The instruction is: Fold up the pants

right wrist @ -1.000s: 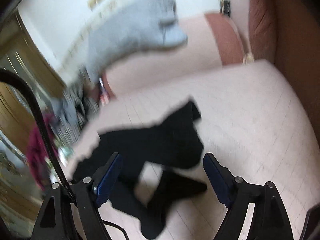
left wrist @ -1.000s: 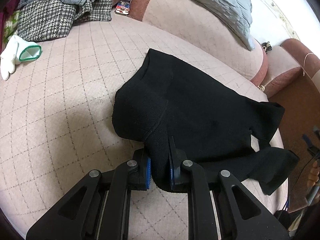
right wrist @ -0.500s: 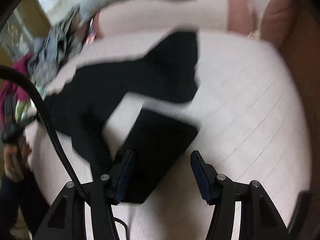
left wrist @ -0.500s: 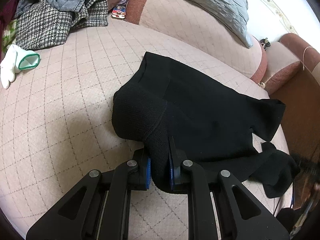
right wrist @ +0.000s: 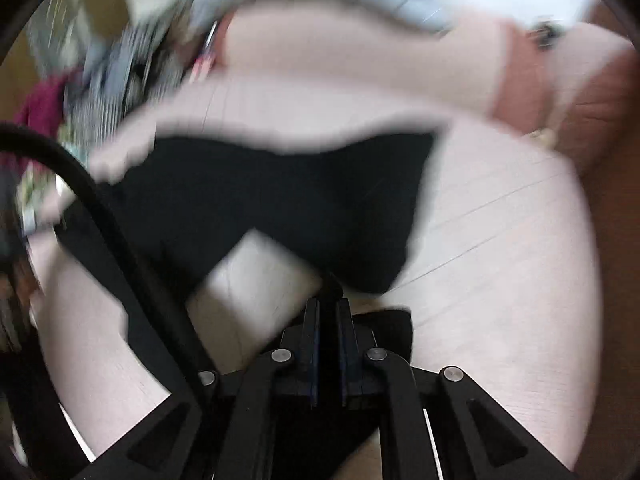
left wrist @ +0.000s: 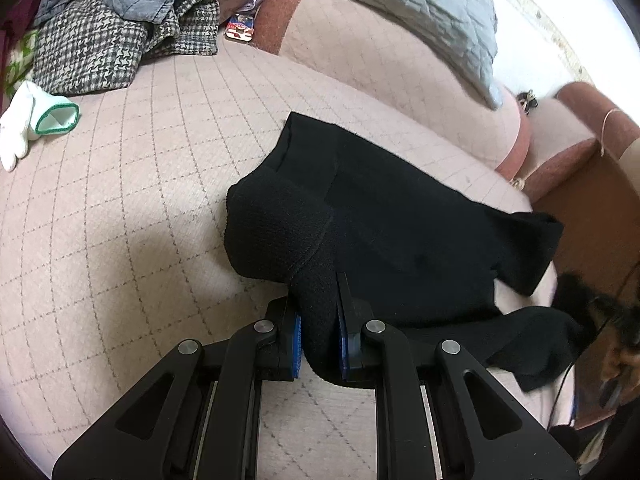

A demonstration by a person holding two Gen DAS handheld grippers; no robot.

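Clamped on a bunched fold of the black knit pants (left wrist: pixel 400 232), the left gripper (left wrist: pixel 320 340) holds exactly as a second ago; the pants sprawl from centre toward 4 o'clock on the pink quilted sofa seat (left wrist: pixel 120 220). A white, green-cuffed glove (left wrist: pixel 36 120) lies at 9 o'clock.

Right view, blurred: the right gripper (right wrist: pixel 327 340), wide apart before, has just closed on the pants' (right wrist: pixel 280 200) hem at 6 o'clock. No writing is legible.

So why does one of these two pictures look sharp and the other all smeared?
Left wrist view: sharp, evenly lit, only fisheye bending at the edges; the left gripper pinches the black pants on the quilted sofa. Right wrist view: motion blur smears the pants and the clutter behind; the right gripper, fixed to the camera, stays fairly crisp, closed on the fabric.
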